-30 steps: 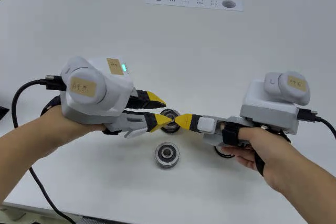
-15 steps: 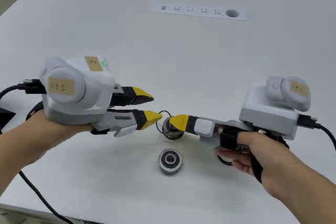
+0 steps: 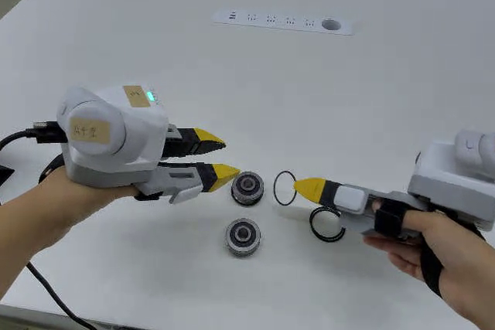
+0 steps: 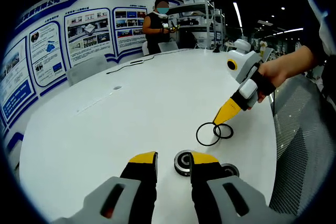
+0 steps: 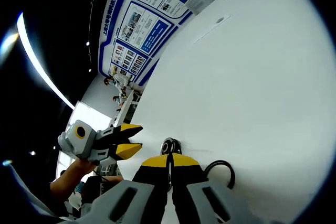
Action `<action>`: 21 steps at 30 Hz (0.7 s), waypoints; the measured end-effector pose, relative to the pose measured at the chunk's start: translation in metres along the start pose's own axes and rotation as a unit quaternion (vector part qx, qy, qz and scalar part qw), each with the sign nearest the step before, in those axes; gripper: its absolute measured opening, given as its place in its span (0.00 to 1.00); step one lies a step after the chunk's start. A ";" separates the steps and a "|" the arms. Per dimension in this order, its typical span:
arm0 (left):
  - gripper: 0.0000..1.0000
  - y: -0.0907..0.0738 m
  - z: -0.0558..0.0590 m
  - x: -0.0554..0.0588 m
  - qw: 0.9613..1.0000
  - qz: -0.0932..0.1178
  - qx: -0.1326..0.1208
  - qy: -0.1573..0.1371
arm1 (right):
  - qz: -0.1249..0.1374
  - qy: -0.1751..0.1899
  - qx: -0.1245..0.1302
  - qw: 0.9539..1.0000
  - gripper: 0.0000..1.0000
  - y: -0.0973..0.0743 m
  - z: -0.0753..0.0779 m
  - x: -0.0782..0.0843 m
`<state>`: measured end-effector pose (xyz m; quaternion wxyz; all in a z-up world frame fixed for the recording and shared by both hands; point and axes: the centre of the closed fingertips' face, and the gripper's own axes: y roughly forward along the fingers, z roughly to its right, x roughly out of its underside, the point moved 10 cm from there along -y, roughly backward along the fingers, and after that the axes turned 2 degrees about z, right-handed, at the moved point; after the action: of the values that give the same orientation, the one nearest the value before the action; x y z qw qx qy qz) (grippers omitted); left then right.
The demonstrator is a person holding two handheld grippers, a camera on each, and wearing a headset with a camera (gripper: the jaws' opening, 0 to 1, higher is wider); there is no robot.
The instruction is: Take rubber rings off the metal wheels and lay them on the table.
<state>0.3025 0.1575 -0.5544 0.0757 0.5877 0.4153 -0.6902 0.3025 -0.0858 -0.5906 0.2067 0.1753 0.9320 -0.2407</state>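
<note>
Pinching the ring (image 3: 285, 188) by its thin edge in closed fingers, the right gripper (image 3: 298, 186) risked dropping it early; the left gripper (image 3: 230, 157) had fingers narrowly apart.

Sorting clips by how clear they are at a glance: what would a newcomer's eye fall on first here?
The eye goes first to the right gripper, its fingers shut on a thin black rubber ring held upright over the white table. A second ring lies flat beside it. The far wheel sits just off the open left gripper, and the near wheel sits closer to the person.
</note>
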 end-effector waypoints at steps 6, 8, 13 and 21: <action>0.25 0.000 0.000 -0.003 1.000 0.015 -0.006 -0.010 | 0.008 0.023 0.035 0.999 0.02 -0.023 0.018 0.015; 0.25 0.001 0.000 -0.002 1.000 0.014 -0.005 -0.011 | 0.013 0.034 0.046 0.998 0.02 -0.027 0.022 0.017; 0.24 0.003 0.003 -0.002 1.000 0.015 -0.001 -0.014 | 0.021 0.029 0.068 0.997 0.02 -0.030 0.023 0.016; 0.24 0.005 0.006 -0.002 1.000 0.010 0.003 -0.010 | 0.021 0.003 0.098 0.995 0.02 -0.033 0.022 0.014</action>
<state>0.3011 0.1496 -0.5553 0.0851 0.5854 0.4061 -0.6965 0.2830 -0.1215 -0.6020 0.1902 0.2151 0.9006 -0.3262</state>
